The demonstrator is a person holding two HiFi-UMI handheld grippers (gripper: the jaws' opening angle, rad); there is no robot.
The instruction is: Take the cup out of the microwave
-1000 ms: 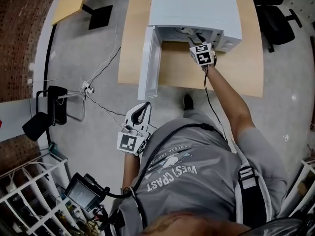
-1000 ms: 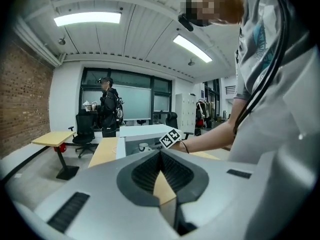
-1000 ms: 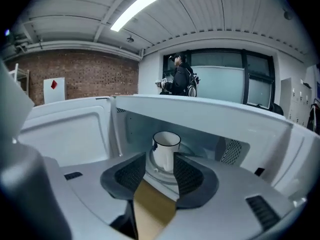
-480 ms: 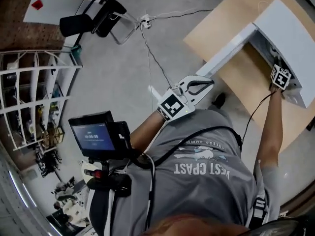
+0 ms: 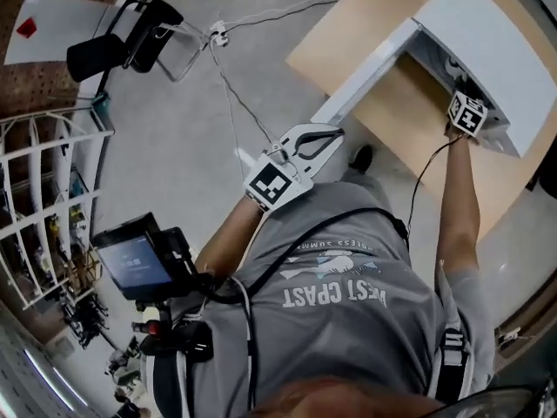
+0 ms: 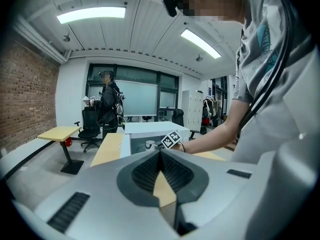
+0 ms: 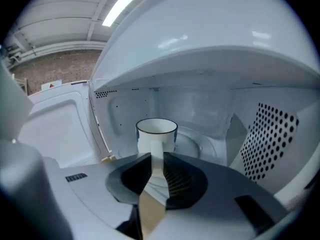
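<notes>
**Head view**
- Microwave (image 5: 487, 37): white, on a wooden table (image 5: 344, 42), door (image 5: 365, 70) swung wide open.
- Right gripper (image 5: 461, 103): at the end of an outstretched arm, with its front end inside the microwave opening. The marker cube is just outside, and the jaws cannot be read from here.
- Left gripper (image 5: 333, 134): held close to the person's body, well apart from the microwave and over the grey floor.
- Handheld screen (image 5: 130, 264): at the person's left side.
- White wire rack (image 5: 43, 190): along the left edge.
- Black chair (image 5: 113, 46): at upper left, with cables trailing over the floor nearby.

**Left gripper view**
- Jaws: pressed together with nothing between them.
- Cup (image 6: 149, 144): small and far off, inside the open microwave, just beside the right gripper's marker cube.
- Second person (image 6: 107, 106): stands at the far windows, near a yellow-topped table (image 6: 55, 132).
- Brick wall (image 6: 25, 99): at left.

**Right gripper view**
- Cup: white with a dark rim, upright on the glass turntable (image 7: 192, 143) inside the microwave cavity, its handle turned toward the camera.
- Jaws: closed on the cup's handle, which runs down between the two tips.
- Open door: at left.
- Perforated wall (image 7: 272, 139): at right.
</notes>
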